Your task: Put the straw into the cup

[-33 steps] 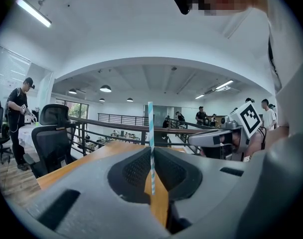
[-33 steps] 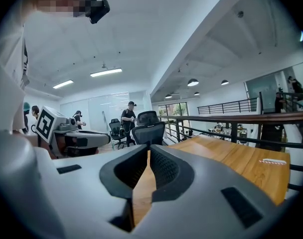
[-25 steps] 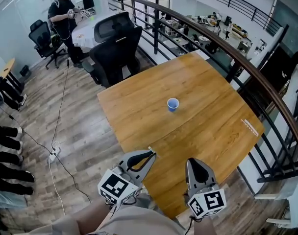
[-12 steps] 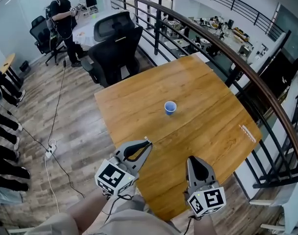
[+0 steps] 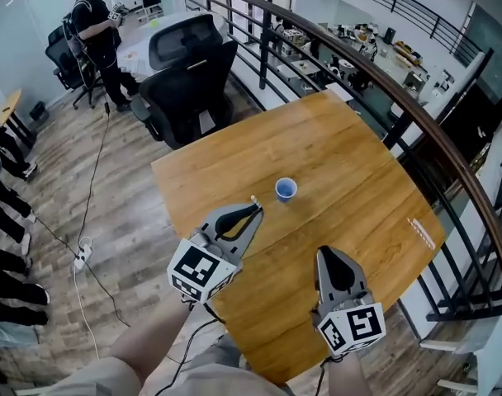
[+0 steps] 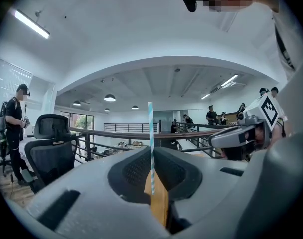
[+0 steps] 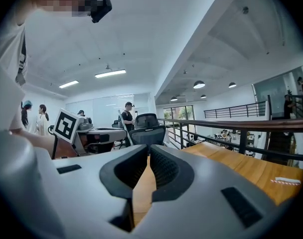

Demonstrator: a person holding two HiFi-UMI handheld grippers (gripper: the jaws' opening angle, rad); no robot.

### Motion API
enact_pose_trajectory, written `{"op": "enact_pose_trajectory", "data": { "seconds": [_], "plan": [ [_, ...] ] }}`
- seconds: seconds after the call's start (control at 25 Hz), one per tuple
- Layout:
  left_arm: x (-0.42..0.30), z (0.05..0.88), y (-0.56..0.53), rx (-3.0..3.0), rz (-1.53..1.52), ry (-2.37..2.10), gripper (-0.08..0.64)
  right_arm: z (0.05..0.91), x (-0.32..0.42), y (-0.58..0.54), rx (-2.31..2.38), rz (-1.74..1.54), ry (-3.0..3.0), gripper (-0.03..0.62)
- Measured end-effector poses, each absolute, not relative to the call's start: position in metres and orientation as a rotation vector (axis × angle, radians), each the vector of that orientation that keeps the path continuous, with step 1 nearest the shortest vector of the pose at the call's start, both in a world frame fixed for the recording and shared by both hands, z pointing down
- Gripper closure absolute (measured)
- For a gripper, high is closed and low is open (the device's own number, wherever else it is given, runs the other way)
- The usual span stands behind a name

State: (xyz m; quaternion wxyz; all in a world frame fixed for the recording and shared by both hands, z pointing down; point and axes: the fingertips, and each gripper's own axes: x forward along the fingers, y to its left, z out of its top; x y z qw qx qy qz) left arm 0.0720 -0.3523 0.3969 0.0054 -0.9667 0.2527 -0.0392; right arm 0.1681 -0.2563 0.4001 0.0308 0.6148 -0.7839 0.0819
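A small blue cup [image 5: 286, 189] stands upright near the middle of the wooden table [image 5: 358, 155]. My left gripper [image 5: 253, 212] is over the table's near-left part, just short and left of the cup, shut on a blue-and-white striped straw [image 6: 151, 133]. The straw stands upright between the jaws, and its tip [image 5: 253, 198] pokes out above them. My right gripper [image 5: 328, 256] hovers over the table's near edge, to the right of the left one, shut with nothing in it. In the right gripper view its pads [image 7: 148, 159] meet over bare wood.
A black office chair [image 5: 189, 64] stands at the table's far-left side. A dark railing [image 5: 383, 81] curves behind and to the right. A white wrapper [image 5: 422, 232] lies near the table's right edge. A person [image 5: 94, 23] stands far back left. Cables [image 5: 86, 254] lie on the floor.
Both grippers have moved forward over the table toward the cup, the left one farther. The straw stays in the left jaws. The cup has not moved on the table.
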Motion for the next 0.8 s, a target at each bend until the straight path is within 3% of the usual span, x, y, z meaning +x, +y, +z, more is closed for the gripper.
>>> {"op": "enact_pose_trajectory", "data": {
  "seconds": [0.24,0.8],
  "plan": [
    [0.109,0.402,-0.402,-3.069,-0.033,0.722,0.526,0.400,0.187,-0.299,1.906,0.205,-2.418,0.561],
    [0.159,0.481,-0.473,-3.043,-0.138,0.706,0.526,0.464,0.217,-0.368,1.917,0.342,-2.396,0.561]
  ]
}}
